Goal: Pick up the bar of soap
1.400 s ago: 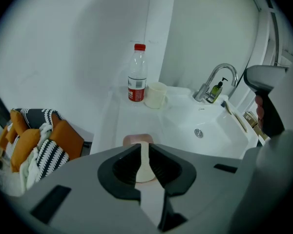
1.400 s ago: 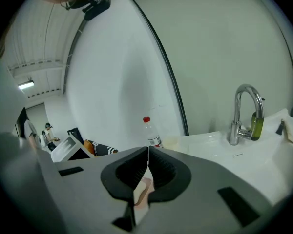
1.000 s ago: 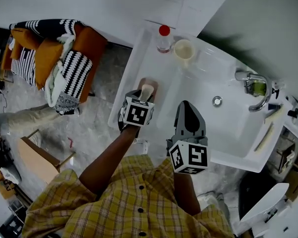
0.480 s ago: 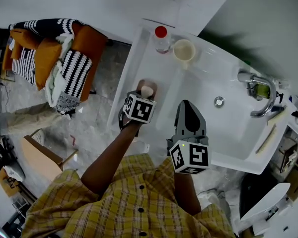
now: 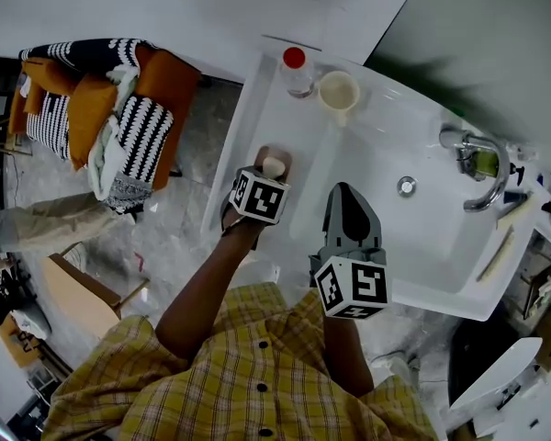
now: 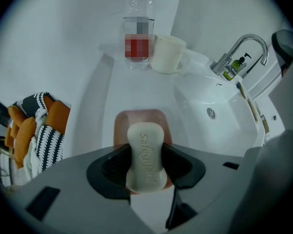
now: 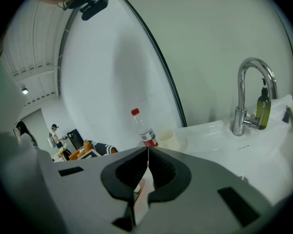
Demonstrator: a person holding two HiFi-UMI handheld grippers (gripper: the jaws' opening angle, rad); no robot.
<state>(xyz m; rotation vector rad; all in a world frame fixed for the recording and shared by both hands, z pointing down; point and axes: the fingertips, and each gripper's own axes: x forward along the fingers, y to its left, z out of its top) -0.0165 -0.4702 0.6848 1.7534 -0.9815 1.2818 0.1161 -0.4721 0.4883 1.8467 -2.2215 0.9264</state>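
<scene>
Over at the left end of the sink counter [image 5: 257, 118], we see the bar of soap [image 6: 145, 155] pinched by the left gripper [image 6: 145, 165], jaws pressing its two long flanks. Its long axis runs straight out along the jaws, far end over the pink soap dish [image 6: 136, 116]. We reckon a straight lift clears it. Our right gripper [image 7: 147, 152] hangs near the basin [image 5: 413, 232], jaws together on nothing, well apart from the soap.

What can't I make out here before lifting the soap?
- Left gripper view: the soap, clamped by the left gripper, covers the soap dish floor; whether they touch is unclear.
- Left gripper view: the bottle label is blurred.
- Head view: the marker cube hides those jaws and most of the soap.
</scene>
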